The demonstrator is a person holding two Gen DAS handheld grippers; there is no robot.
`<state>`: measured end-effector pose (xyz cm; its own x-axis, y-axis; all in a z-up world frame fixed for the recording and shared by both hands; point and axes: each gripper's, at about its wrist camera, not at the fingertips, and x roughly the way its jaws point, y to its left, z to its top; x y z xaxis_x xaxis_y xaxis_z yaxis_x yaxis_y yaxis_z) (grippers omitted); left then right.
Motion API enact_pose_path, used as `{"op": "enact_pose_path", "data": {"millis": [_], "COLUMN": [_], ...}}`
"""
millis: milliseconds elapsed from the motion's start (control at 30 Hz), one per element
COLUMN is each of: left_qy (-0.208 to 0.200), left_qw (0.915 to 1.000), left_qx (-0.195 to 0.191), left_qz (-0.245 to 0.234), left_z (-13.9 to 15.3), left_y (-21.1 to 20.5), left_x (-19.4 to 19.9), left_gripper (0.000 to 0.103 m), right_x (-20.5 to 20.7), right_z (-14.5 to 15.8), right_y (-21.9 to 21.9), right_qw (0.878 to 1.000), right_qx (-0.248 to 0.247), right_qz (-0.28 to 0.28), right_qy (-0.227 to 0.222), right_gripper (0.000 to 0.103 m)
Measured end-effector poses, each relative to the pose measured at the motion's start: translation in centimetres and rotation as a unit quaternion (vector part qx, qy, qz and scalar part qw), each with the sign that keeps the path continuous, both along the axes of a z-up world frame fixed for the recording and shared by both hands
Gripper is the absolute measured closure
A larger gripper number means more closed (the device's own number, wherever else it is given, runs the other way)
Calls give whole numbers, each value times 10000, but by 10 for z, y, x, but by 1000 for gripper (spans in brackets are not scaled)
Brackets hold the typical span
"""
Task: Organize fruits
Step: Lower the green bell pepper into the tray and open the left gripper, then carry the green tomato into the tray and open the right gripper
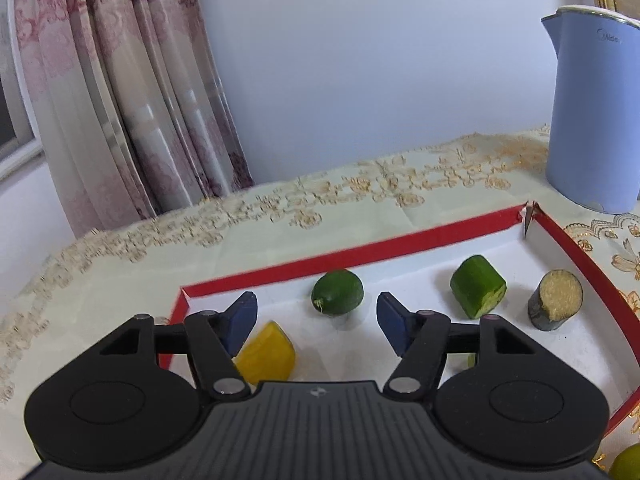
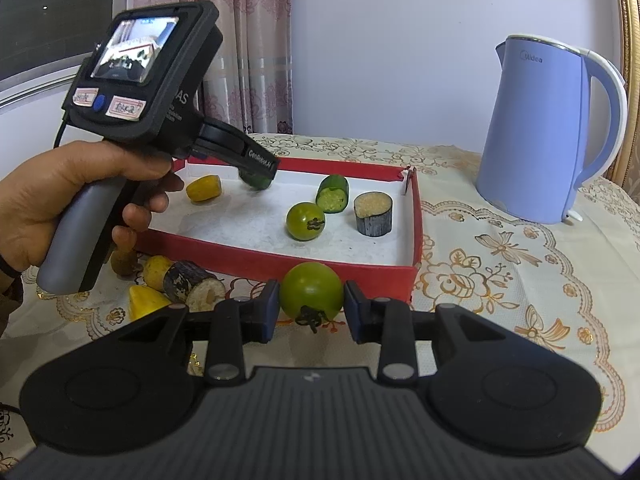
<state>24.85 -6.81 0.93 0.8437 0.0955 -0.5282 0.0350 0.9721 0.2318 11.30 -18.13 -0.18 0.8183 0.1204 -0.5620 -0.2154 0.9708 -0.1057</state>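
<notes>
A red-rimmed white tray (image 1: 340, 254) (image 2: 414, 216) holds a green round fruit (image 1: 337, 292), a yellow piece (image 1: 266, 354) (image 2: 204, 188), a green cut piece (image 1: 478, 288) (image 2: 333, 193), a dark cut piece (image 1: 555, 300) (image 2: 373, 214) and a green tomato (image 2: 305, 221). My left gripper (image 1: 316, 322) is open and empty above the tray, just behind the green round fruit. It shows in the right wrist view (image 2: 258, 168), held by a hand. My right gripper (image 2: 310, 312) has its jaws closed against a second green tomato (image 2: 311, 294) in front of the tray.
A blue kettle (image 2: 548, 132) (image 1: 596, 120) stands right of the tray on the embroidered tablecloth (image 2: 500, 264). Loose yellow pieces (image 2: 146, 301) and a dark cut piece (image 2: 192, 286) lie at the tray's front left. A curtain (image 1: 132, 100) hangs behind, left.
</notes>
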Motion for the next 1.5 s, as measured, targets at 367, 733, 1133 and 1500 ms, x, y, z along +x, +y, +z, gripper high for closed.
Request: {"op": "enact_pose_path", "data": {"millis": [367,733,1133,1500], "left_qy": [-240,-368,-540,-530], "left_qw": [9988,9966,9906,9890], "left_qx": [72,-84,-592,-685], "left_qz": [410,729,1108,1202], "left_z": [12,18,2,-14], "left_y": [12,53,91,103], "left_x": [-32,-77,-134,-131], "left_gripper": [29,21,15,14], "right_x": [0,4,5,43], "right_z": [0,-4,13,26], "right_y": [0,-4,-2,4], "right_qw": [10000,9999,9997,9996], "right_qx": [18,99,115,-151], "right_qz": [-11,-100,-130,-151], "right_qy": [11,32,-157,-158], "right_gripper": [71,71,71,71]}}
